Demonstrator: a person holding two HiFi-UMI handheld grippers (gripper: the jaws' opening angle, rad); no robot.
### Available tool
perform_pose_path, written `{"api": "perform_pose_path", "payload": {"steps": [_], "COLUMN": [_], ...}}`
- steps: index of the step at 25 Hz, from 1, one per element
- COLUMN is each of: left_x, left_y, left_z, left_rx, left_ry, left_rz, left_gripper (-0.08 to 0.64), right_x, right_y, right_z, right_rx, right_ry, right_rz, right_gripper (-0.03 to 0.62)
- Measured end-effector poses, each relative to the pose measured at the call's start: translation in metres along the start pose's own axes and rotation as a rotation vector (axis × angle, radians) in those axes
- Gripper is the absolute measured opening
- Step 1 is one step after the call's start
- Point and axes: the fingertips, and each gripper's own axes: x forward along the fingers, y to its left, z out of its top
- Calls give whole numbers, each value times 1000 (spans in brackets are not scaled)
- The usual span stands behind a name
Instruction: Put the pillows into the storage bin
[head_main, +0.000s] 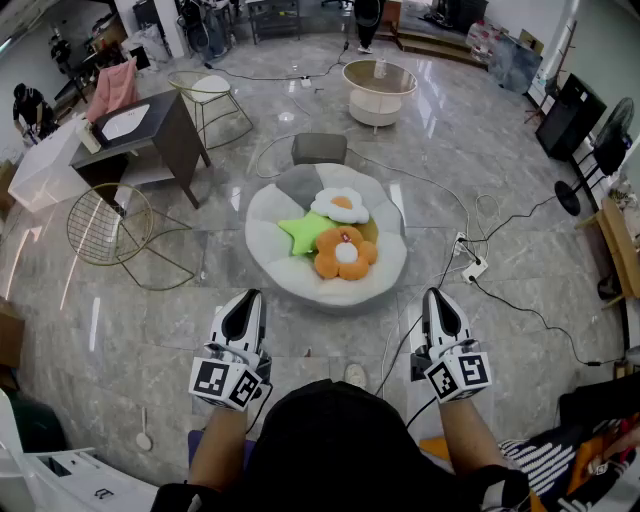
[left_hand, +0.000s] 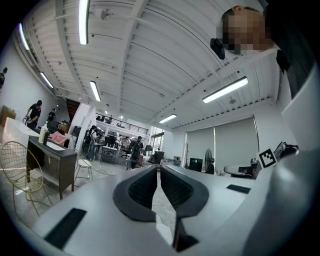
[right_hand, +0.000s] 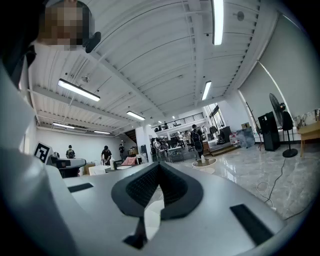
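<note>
Bottom centre of the head view: the dark rounded top of the person's head (head_main: 335, 430) hides the floor under it and cuts off both forearms. Lower right corner: black-and-white striped fabric (head_main: 548, 462), only partly in frame, kind unclear.

Just above, the left white plastic gripper (head_main: 243, 298) sits left of centre and the right white plastic gripper (head_main: 437, 296) right of centre. Each carries a marker cube at its rear. They are level, side by side and well apart. In each gripper's own view the black ribbed pads meet at the tips: closed, nothing between.

Mid-frame: a round white padded seat (head_main: 290, 275) on the glossy grey marble-look floor (head_main: 150, 320). Three plush pillows lie on it in a cluster:
- orange flower pillow with white centre (head_main: 346, 253), nearest
- lime-green star pillow (head_main: 305, 232), at its upper left and touching it
- white fried-egg pillow with orange yolk (head_main: 342, 206), furthest

All three are well apart from the jaws.

Just behind the seat: a grey soft-cornered box (head_main: 319, 148). Whether its top is open I cannot tell.

Left: a gold wire chair (head_main: 105, 225) and a dark table (head_main: 150, 125). Upper centre: a round white low table (head_main: 380, 92). Right: thin black cables (head_main: 520, 300) trail across the floor.
</note>
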Motion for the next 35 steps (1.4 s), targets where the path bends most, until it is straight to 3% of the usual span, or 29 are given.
{"api": "perform_pose_path", "payload": {"steps": [11,16,21,22,23,24,26,35], "left_x": [4,11,16,15,15,14,14,22], "left_y": [6,5,-3,-3,-3,-2,0,-5], "left_z": [-2,-4,-6,-4,-2,0,1,-6], "left_rx": [0,-8,-4,-2,-3,-8,-27,-6], "left_ry": [2,12,11,3,-7,-15,-22,-3], "left_rz": [6,7,-13,-12,-10,-5,11,33], "left_gripper": [37,35,35,37,43,117,288,307], "right_x": [12,15,17,16,16,15,11,10], "right_y": [0,6,7,7,7,6,4,-7], "right_z": [-6,-2,6,9,12,15,18,9], "right_rx": [2,-88,-28,-18,-9,0,12,-5], "right_ry": [7,-17,-58,-66,-75,-84,-96,-57], "right_rz": [12,16,36,42,49,52,46,48], "right_gripper": [28,28,34,49,126,205,273,299]}}
